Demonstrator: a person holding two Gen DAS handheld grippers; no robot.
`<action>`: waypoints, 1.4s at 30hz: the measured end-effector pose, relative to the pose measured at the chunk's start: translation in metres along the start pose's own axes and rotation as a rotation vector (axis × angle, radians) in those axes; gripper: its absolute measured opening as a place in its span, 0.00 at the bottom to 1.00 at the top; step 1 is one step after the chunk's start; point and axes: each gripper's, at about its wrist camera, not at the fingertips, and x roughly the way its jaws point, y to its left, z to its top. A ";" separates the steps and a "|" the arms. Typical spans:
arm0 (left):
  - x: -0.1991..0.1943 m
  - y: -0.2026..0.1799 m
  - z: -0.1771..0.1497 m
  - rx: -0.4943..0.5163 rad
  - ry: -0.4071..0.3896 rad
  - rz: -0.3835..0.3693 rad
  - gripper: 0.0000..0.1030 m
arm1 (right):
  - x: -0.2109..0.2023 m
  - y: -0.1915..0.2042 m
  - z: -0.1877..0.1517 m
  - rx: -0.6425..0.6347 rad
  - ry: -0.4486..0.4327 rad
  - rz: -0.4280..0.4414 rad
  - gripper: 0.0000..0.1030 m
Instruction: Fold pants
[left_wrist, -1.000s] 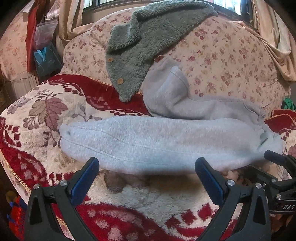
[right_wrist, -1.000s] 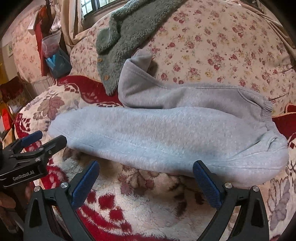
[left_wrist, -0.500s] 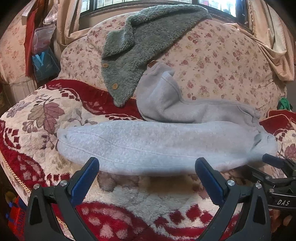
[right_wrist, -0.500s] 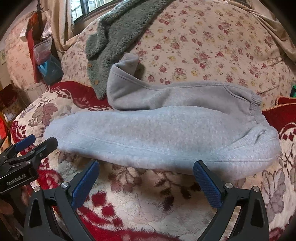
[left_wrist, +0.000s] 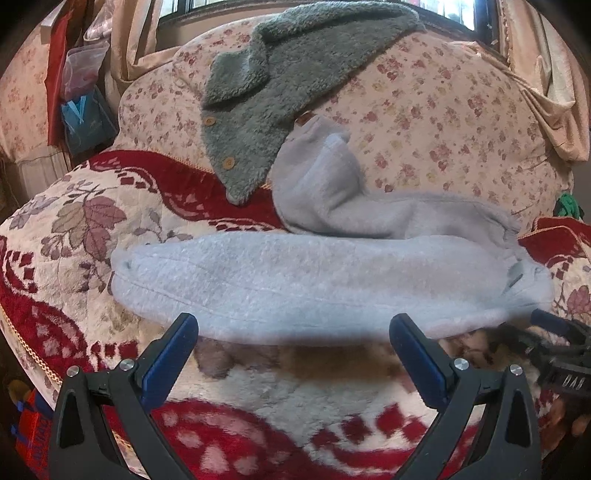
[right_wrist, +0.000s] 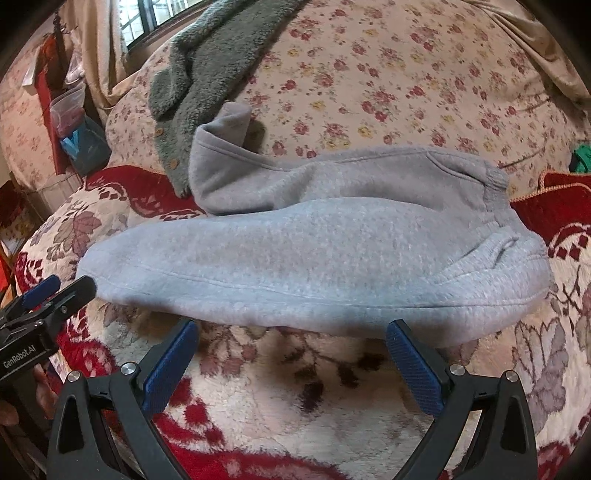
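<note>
Pants (left_wrist: 325, 284) lie on blanket (left_wrist: 74, 236), jacket (left_wrist: 280, 77) behind.

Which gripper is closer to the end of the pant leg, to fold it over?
Probably the left gripper. In the right view its fingers sit beside the leg end of the grey pants; the right gripper is nearer the waistband.

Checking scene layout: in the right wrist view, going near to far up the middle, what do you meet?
right gripper → red floral blanket → grey pants → floral sofa back
</note>
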 end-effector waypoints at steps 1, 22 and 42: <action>0.003 0.006 -0.001 0.000 0.013 0.008 1.00 | 0.001 -0.005 0.000 0.008 0.004 -0.003 1.00; 0.070 0.146 -0.019 -0.377 0.169 0.033 1.00 | 0.017 -0.158 -0.005 0.317 0.060 -0.061 1.00; 0.123 0.140 0.009 -0.354 0.187 -0.059 0.62 | 0.041 -0.196 0.010 0.419 0.046 0.021 0.40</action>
